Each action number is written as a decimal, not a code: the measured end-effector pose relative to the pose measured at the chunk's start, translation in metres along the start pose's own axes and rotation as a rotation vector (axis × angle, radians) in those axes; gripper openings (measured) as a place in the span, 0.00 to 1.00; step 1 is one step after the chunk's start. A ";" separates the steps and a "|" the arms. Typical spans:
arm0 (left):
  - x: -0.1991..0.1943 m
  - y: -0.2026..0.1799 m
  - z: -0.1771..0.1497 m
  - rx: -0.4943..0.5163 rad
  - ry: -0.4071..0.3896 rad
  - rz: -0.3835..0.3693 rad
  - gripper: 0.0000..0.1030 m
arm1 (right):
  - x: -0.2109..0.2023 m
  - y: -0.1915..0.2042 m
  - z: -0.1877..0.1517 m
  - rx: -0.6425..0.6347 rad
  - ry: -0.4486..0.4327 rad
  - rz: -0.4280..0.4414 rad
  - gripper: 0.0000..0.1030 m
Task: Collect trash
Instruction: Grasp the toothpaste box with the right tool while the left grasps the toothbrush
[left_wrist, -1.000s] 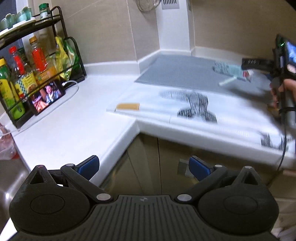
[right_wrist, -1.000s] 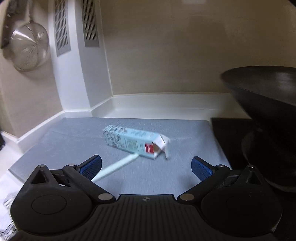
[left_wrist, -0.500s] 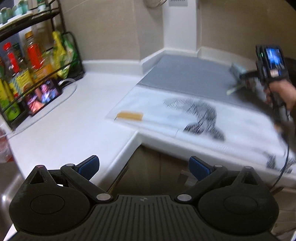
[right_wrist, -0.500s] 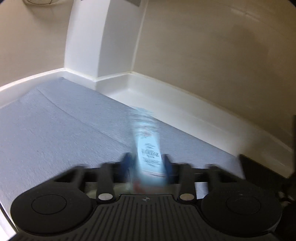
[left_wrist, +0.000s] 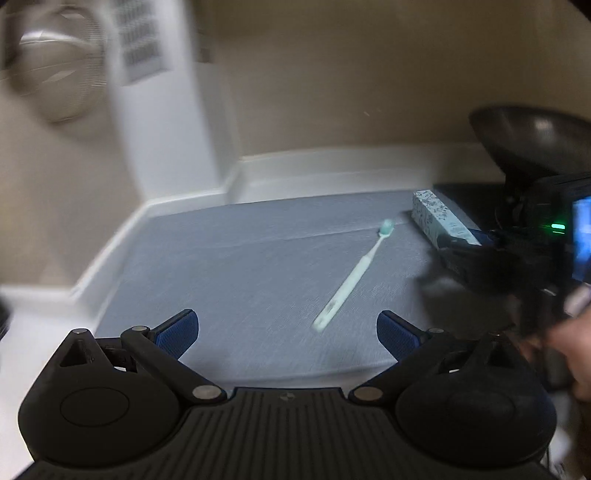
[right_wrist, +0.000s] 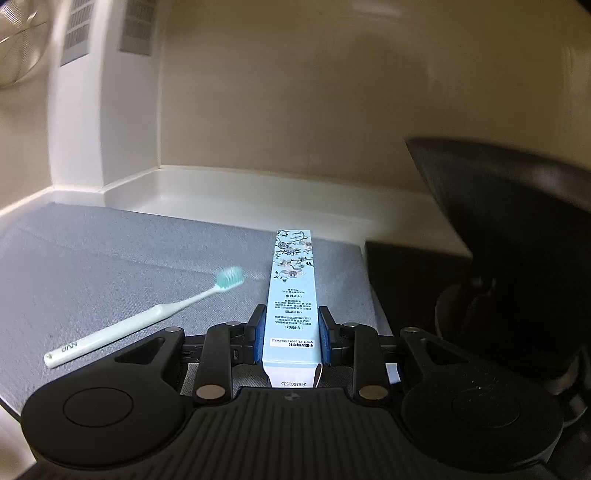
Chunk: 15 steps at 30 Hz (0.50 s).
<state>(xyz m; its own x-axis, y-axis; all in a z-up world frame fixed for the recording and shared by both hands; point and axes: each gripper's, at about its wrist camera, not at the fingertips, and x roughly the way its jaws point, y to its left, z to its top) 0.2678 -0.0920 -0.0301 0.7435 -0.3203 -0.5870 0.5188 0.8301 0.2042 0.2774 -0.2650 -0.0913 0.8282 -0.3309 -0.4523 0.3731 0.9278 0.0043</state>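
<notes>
**Box gripped, toothbrush next**

At the bottom centre of the right wrist view, the right gripper (right_wrist: 291, 338) is closed on the near end of the toothpaste box (right_wrist: 291, 295), which runs away up the frame over the grey mat (right_wrist: 110, 258) on the tabletop. Left of it lies the toothbrush (right_wrist: 147, 317), untouched. In the left wrist view, the left gripper (left_wrist: 286, 332) is wide open and empty, the toothbrush (left_wrist: 351, 277) just beyond its right finger. The pickup step seems done; next comes lifting the box clear of the dark wok (right_wrist: 517, 221) at right.
</notes>
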 end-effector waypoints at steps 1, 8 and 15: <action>0.016 -0.005 0.008 0.014 0.015 -0.004 1.00 | 0.001 -0.002 -0.001 0.010 0.009 0.000 0.29; 0.106 -0.031 0.040 0.032 0.139 -0.075 0.99 | 0.008 -0.001 0.000 0.022 0.046 0.016 0.29; 0.129 -0.035 0.040 -0.016 0.210 -0.220 0.15 | 0.018 -0.002 0.001 0.042 0.081 0.024 0.29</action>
<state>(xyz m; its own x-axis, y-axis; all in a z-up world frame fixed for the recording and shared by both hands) 0.3622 -0.1809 -0.0813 0.5099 -0.3929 -0.7653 0.6497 0.7590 0.0432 0.2918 -0.2729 -0.0984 0.8014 -0.2919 -0.5221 0.3720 0.9267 0.0530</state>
